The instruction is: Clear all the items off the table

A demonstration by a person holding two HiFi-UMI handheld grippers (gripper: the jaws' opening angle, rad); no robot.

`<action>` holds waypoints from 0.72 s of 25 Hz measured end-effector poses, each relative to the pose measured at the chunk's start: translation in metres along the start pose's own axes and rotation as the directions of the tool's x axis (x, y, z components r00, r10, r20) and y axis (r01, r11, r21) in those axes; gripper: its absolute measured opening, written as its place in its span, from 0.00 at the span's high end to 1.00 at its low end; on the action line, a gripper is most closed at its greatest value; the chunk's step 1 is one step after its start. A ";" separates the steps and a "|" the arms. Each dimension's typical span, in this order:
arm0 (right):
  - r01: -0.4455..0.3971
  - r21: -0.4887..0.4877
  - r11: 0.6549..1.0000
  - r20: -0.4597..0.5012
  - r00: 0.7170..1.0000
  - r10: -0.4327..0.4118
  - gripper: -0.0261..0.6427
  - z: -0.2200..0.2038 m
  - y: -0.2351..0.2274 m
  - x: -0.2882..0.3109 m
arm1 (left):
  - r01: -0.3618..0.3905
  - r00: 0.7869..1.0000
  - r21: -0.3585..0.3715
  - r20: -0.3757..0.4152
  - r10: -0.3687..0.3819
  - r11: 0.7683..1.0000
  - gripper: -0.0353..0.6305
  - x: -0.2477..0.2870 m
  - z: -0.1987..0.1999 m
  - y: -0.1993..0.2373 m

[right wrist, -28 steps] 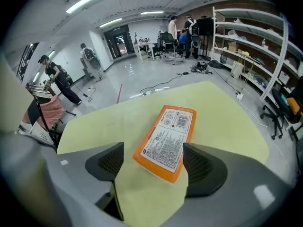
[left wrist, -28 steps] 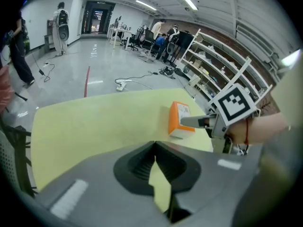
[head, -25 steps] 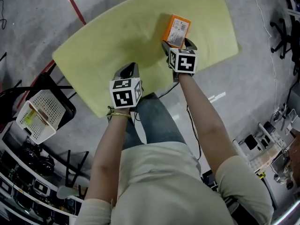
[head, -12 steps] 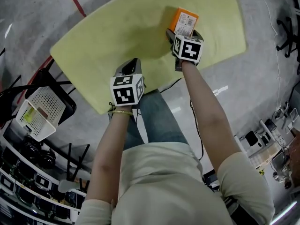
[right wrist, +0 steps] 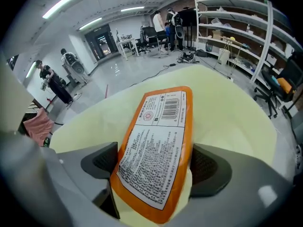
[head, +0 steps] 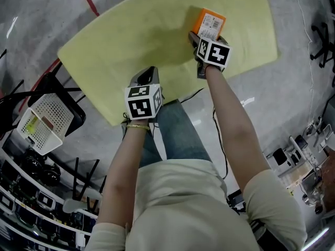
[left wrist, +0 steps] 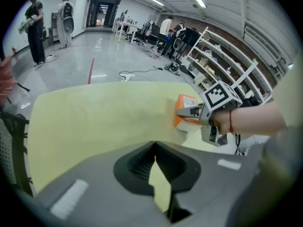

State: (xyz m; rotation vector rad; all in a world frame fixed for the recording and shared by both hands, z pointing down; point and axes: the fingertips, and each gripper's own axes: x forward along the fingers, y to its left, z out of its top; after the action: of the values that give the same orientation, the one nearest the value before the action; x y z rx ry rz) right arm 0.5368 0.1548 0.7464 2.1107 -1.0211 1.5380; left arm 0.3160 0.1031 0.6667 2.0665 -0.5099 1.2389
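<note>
Barcode (right wrist: pixel 172 109) and unreadably fine print on orange packet (right wrist: pixel 156 164)

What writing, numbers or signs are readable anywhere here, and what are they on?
On the orange cardboard box, its white label: a barcode, a round red stamp and dense small print, all too blurred to read.
On the black-and-white marker cubes: square patterns only, no letters.
Elsewhere: no legible words.
</note>
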 end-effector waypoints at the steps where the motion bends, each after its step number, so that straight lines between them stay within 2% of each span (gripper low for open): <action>1: 0.000 -0.003 1.000 -0.005 1.000 0.000 0.27 -0.001 0.000 -0.001 | 0.000 1.000 -0.001 0.001 0.000 1.000 0.93 -0.001 -0.001 0.001; 5: 0.031 -0.030 0.999 -0.003 0.999 -0.032 0.38 0.000 0.000 -0.004 | -0.007 1.000 -0.009 0.006 0.007 1.000 0.93 -0.004 -0.003 0.009; 9: 0.067 -0.102 0.992 0.004 0.998 -0.067 0.53 0.002 0.001 -0.014 | -0.012 1.000 -0.014 0.017 0.012 1.000 0.93 -0.009 -0.002 0.013; 12: 0.081 -0.176 0.981 -0.010 0.996 -0.084 0.56 -0.001 0.005 -0.021 | -0.013 0.999 -0.016 0.029 0.013 1.000 0.93 -0.016 -0.001 0.014; 18: 0.090 -0.173 0.981 -0.022 0.995 -0.095 0.57 -0.014 0.011 -0.040 | -0.018 0.998 -0.032 0.055 0.020 0.999 0.93 -0.033 0.000 0.019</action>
State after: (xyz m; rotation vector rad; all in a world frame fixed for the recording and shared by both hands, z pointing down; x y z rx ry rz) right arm 0.5133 0.1705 0.7136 1.9822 -0.9929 1.3816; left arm 0.2881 0.0895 0.6442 2.0789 -0.5723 1.1802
